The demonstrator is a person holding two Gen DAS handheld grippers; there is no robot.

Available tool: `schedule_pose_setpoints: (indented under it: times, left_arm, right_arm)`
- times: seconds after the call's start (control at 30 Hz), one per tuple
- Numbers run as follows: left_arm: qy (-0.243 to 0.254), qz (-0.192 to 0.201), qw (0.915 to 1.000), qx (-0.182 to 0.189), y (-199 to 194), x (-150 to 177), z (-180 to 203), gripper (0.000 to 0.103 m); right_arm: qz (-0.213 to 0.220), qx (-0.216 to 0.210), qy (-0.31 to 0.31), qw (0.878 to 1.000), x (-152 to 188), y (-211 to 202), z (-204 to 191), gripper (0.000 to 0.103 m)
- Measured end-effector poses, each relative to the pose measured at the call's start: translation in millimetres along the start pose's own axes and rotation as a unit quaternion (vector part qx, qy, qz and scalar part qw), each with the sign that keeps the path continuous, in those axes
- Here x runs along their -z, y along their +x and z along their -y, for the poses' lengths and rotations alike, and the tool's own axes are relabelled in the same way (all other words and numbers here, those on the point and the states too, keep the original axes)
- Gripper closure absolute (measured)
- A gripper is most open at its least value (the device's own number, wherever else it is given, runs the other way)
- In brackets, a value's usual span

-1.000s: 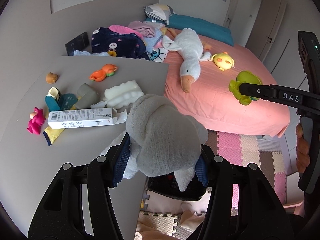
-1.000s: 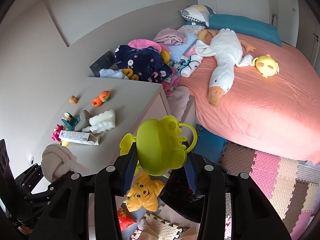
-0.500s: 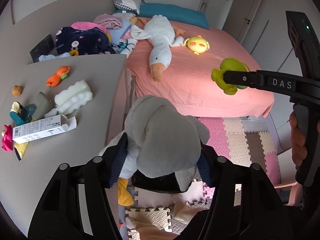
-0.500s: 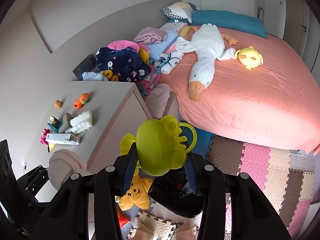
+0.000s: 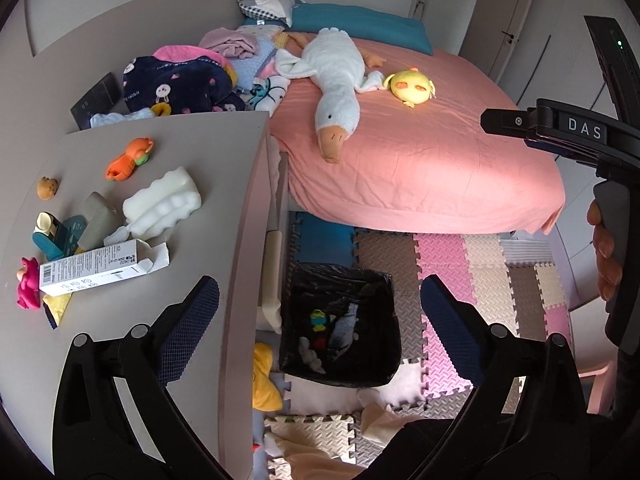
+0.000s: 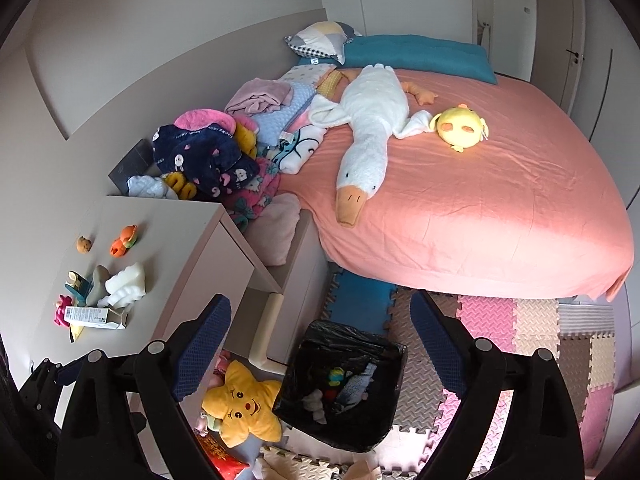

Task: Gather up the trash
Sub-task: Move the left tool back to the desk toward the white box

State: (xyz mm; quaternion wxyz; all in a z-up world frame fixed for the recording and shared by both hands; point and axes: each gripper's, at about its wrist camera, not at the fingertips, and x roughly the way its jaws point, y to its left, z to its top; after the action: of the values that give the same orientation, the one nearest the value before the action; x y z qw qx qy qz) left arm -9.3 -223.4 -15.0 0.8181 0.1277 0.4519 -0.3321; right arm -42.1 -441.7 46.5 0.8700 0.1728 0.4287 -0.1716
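Note:
My left gripper (image 5: 320, 312) is open and empty, above a black-lined trash bin (image 5: 384, 280) on the floor beside the dresser. Small items lie inside the bin, among them a grey cloth piece (image 5: 344, 326). My right gripper (image 6: 320, 328) is open and empty over the same bin (image 6: 396, 354). It also shows at the right edge of the left wrist view (image 5: 560, 128). On the dresser top (image 5: 224, 184) lie a torn white carton (image 5: 100, 272), a white foam piece (image 5: 164, 204), an orange toy (image 5: 128, 160) and other small items.
A bed with a pink sheet (image 5: 440, 152) holds a white goose plush (image 5: 336, 80) and a yellow chick plush (image 5: 412, 88). Clothes (image 5: 180, 80) are piled at the bedhead. A yellow star plush (image 6: 240, 404) lies on the foam floor mats (image 5: 500, 264).
Both grippers have opened. The grey plush has left my left gripper and the green toy has left my right gripper. Both grippers now hang over the bin.

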Motion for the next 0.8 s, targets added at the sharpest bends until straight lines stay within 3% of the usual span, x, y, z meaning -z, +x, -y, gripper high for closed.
schedule_pose_setpoints:
  times: [0.53, 0.8]
  left_arm:
    - [-0.032, 0.0, 0.9993, -0.019, -9, 12, -30, 0.006]
    - [-0.079, 0.002, 0.9962, -0.038, -16, 21, -63, 0.006]
  right_arm:
    - [-0.007, -0.029, -0.027, 0.999, 4, 6, -37, 0.012]
    - [-0.018, -0.049, -0.047, 0.998, 9, 16, -66, 0.012]
